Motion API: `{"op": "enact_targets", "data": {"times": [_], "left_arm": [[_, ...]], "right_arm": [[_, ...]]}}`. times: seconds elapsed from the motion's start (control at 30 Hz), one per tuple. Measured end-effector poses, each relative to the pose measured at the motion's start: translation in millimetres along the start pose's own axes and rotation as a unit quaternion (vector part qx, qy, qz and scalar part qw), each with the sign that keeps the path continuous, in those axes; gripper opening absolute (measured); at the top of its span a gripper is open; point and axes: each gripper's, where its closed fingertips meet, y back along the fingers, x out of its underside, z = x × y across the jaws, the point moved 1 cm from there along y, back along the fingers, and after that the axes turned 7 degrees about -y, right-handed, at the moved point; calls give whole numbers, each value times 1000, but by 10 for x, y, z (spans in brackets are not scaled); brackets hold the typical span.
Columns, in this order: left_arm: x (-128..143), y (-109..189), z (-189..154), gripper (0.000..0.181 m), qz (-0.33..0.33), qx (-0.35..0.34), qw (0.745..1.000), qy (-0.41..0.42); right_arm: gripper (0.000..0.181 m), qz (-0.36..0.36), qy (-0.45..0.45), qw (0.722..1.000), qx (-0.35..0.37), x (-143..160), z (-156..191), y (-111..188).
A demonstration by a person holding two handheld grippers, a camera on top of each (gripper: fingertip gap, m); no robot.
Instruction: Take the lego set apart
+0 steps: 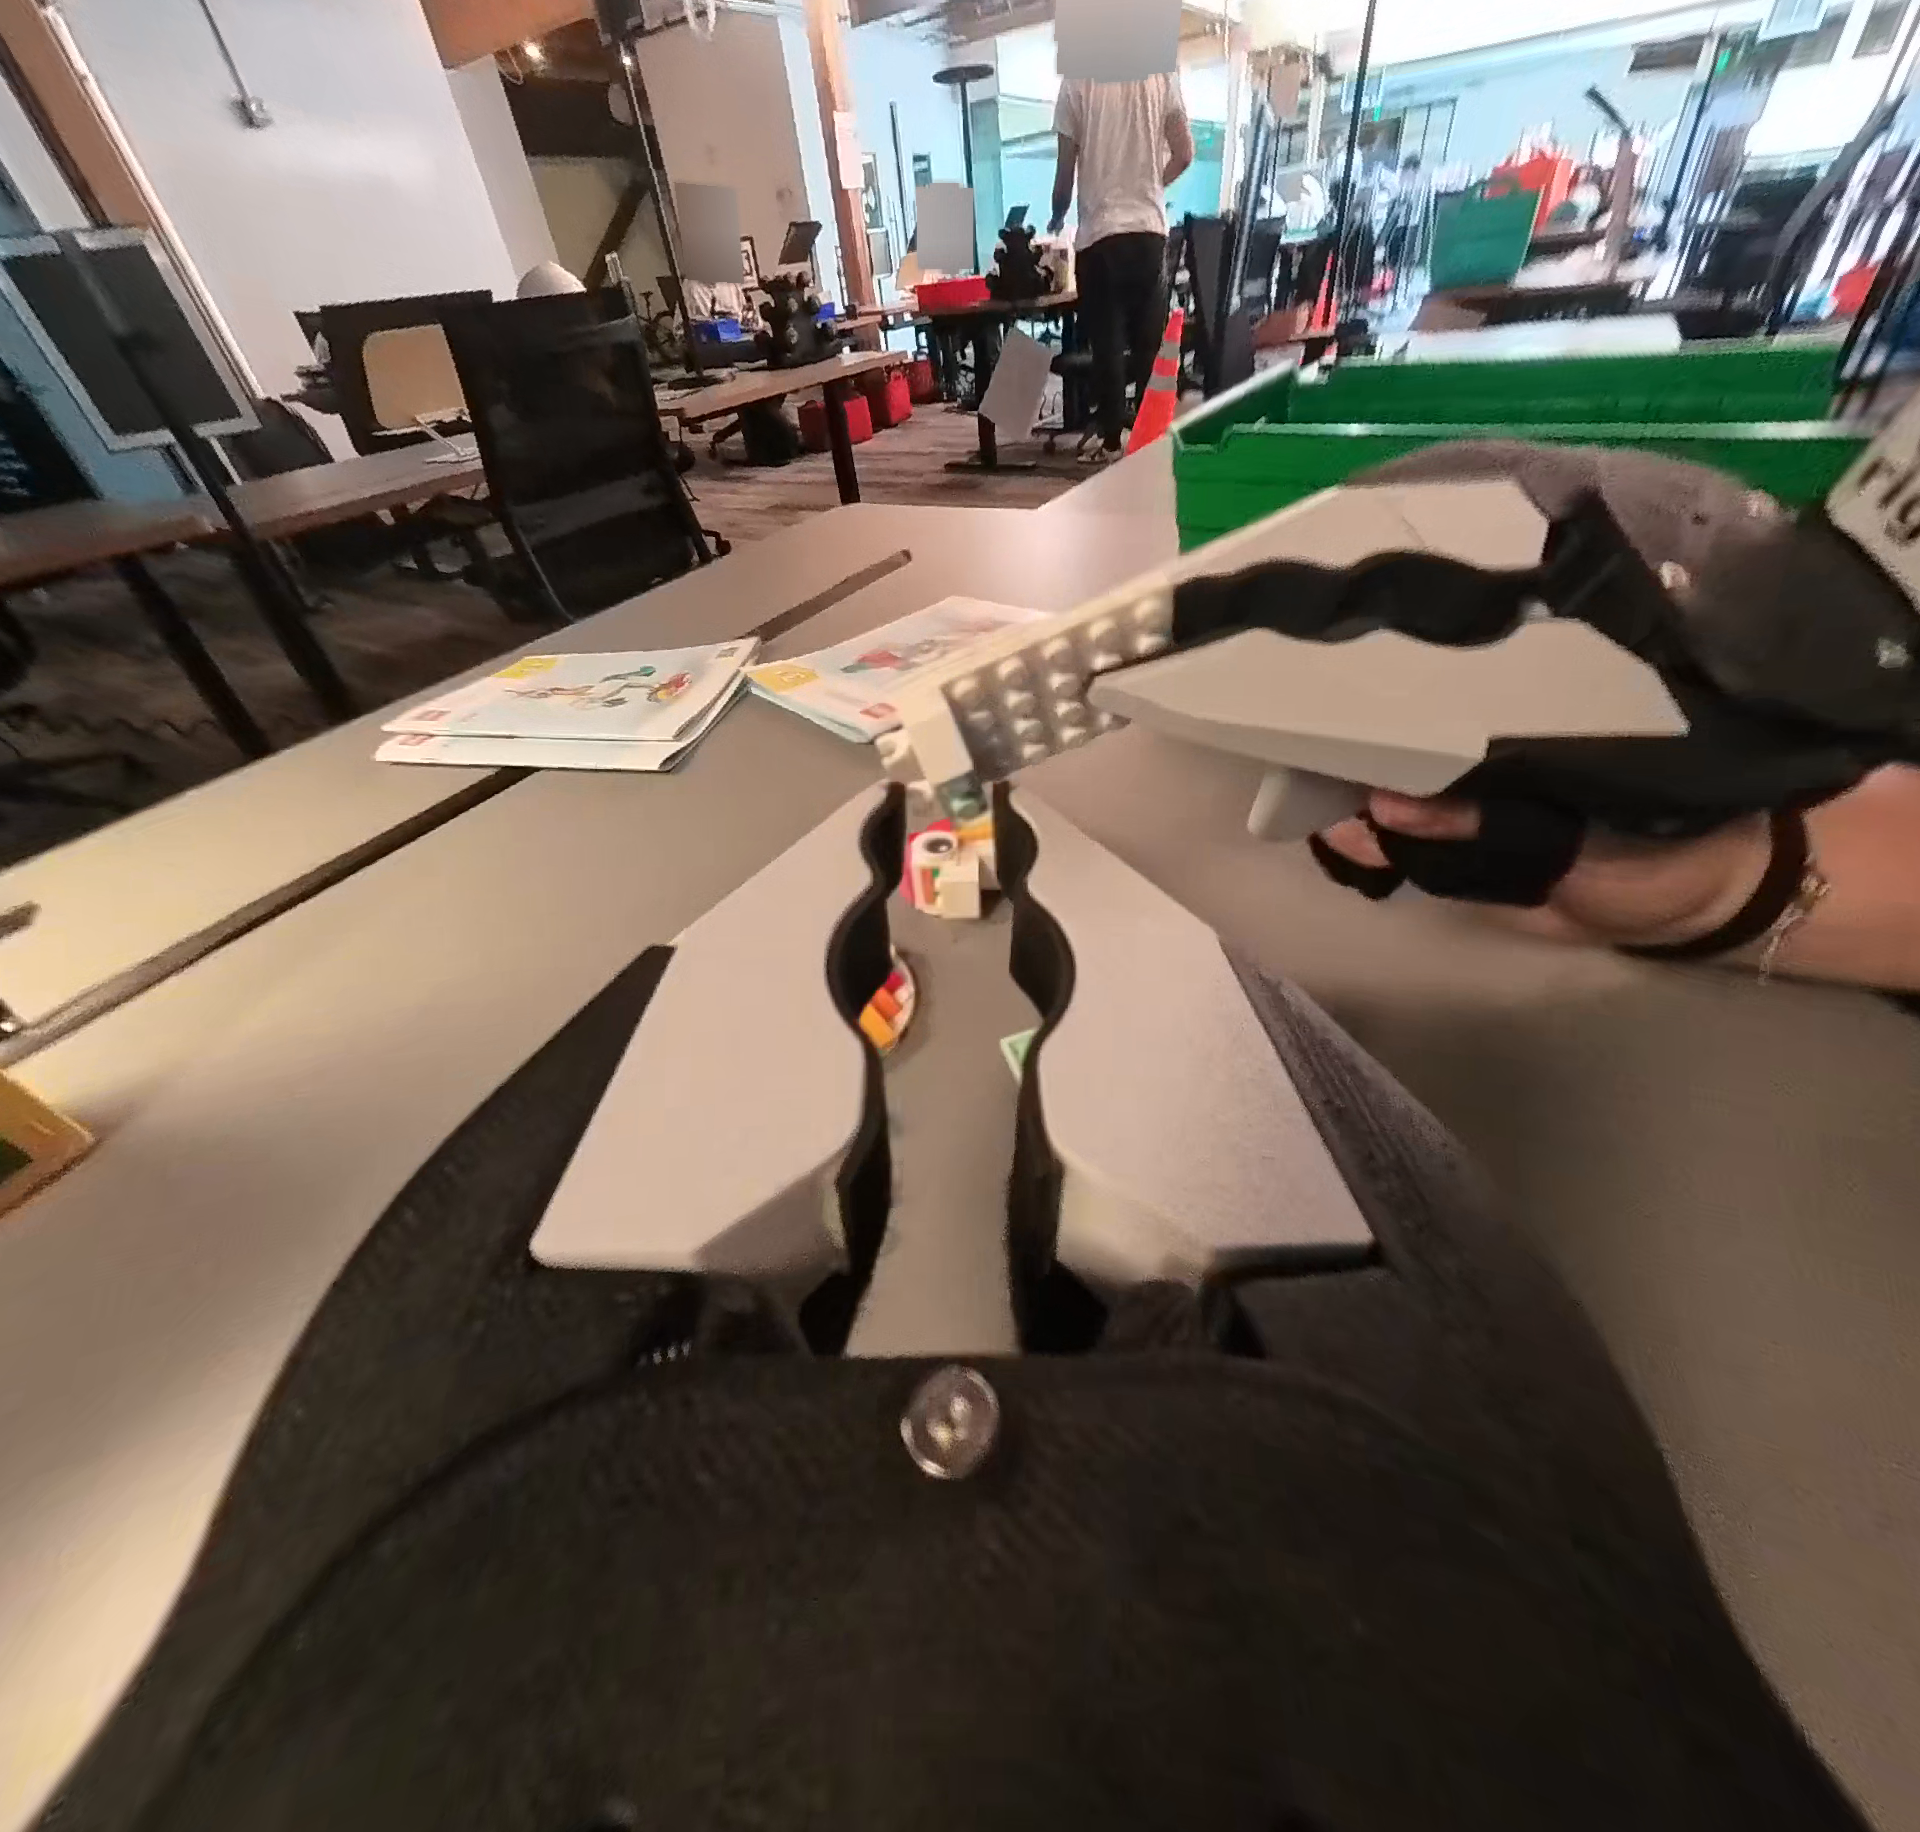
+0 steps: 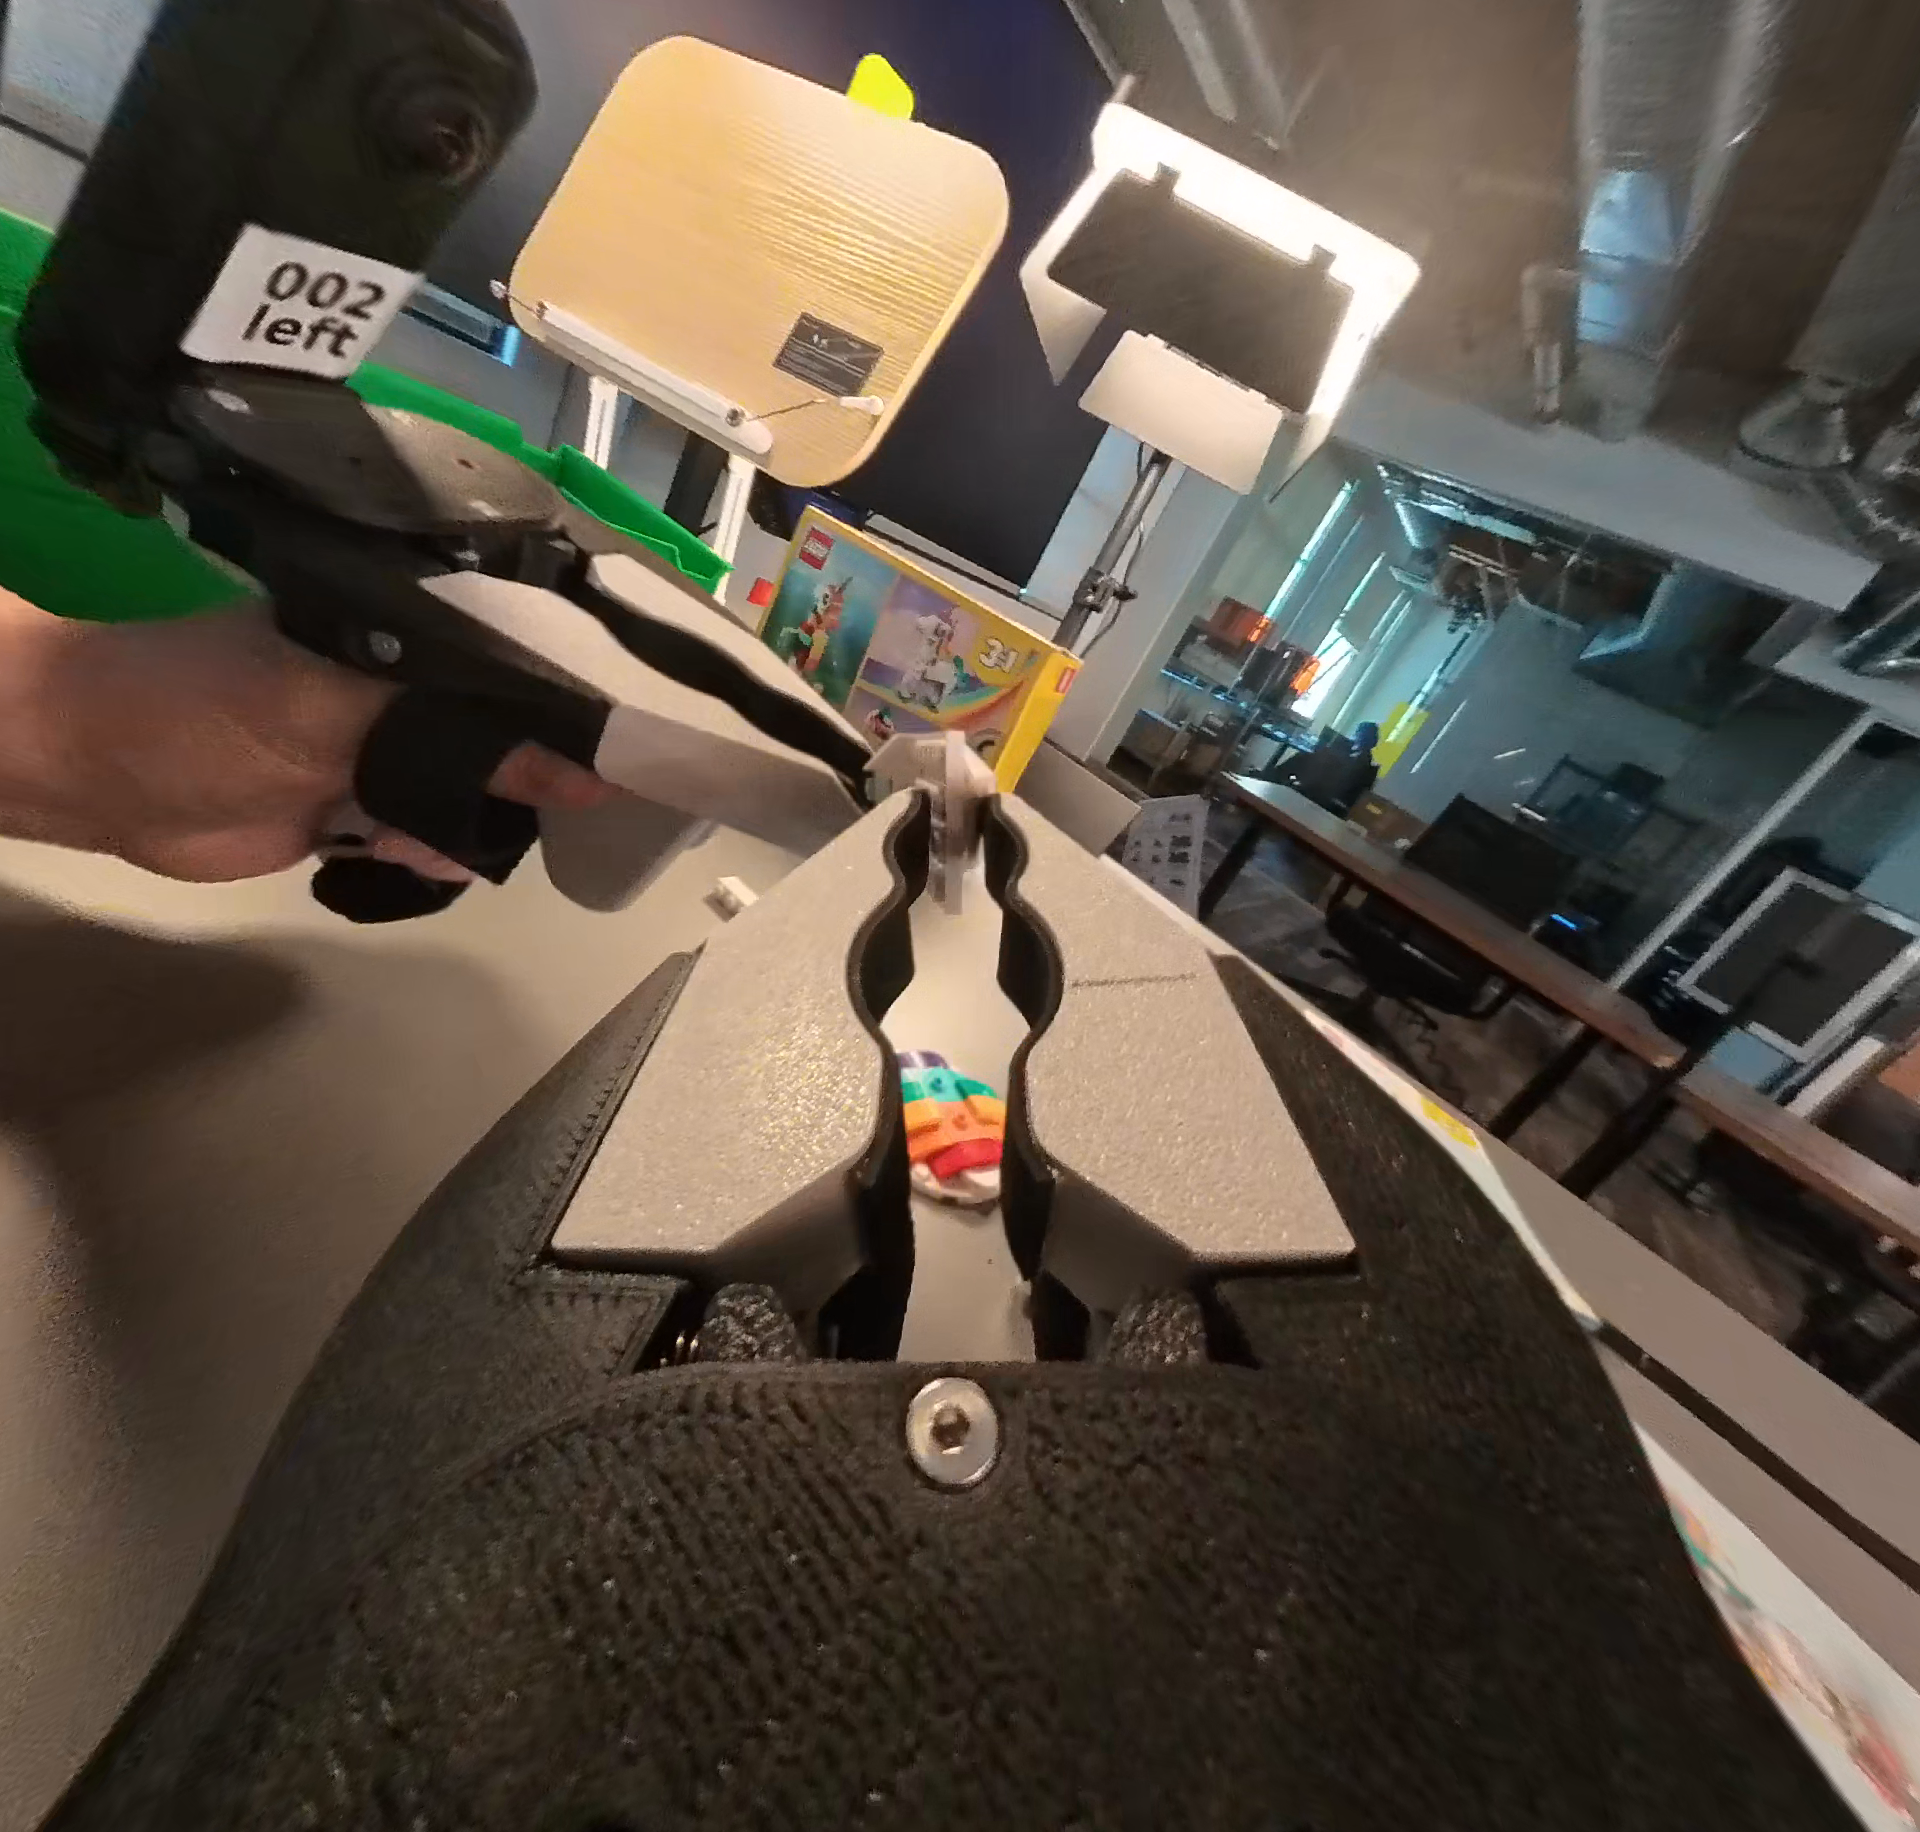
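Task looks partway thru, by my read. One chunk is already off: a small rainbow-striped brick piece (image 2: 951, 1122) lies loose on the grey tabletop (image 1: 312, 1107), seen betw. the right fingers in the right wrist view; a tiny white brick (image 2: 730, 897) sits apart nearby. Still joined: the white-and-grey studded lego plate assembly (image 1: 1039, 702) w/ a little pink, white & green cluster (image 1: 951, 863) hanging below it, held up off the tabletop betw. both tools.

Right gripper (image 1: 1049, 681) comes in from the right side, fingers nearly closed, clamped on the studded plate's end. Left gripper (image 1: 945, 826) has a narrow gap, fingertips either side of the cluster's upper part; they seem to pinch it, but contact isn't fully clear. In the right wrist view the plate (image 2: 951, 826) shows edge-on betw. the right fingertips.

Left to do, prob.: pull the cluster from the plate, then split the remaining bricks.
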Motion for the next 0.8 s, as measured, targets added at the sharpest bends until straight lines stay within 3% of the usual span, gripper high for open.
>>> {"op": "enact_targets", "data": {"times": [0.13,0.3,0.47,0.57,0.67,0.8], "left_arm": [[-54,24,74,13,-19,3,998,68],[-41,39,133,13,-12,-2,999,42],[-7,155,8,7,-17,138,988,62],[99,113,5,8,-2,145,986,84],[327,32,68,8,71,96,992,51],[712,18,92,9,198,70,978,17]], "right_arm": [[8,11,14,1000,19,14,-22,-15],[7,34,41,998,35,52,-27,-50],[7,48,-79,994,-64,142,-47,48],[7,65,-109,988,-82,234,-52,40],[7,105,-114,985,-70,380,-100,30],[8,174,-141,972,-68,582,-121,44]]}}
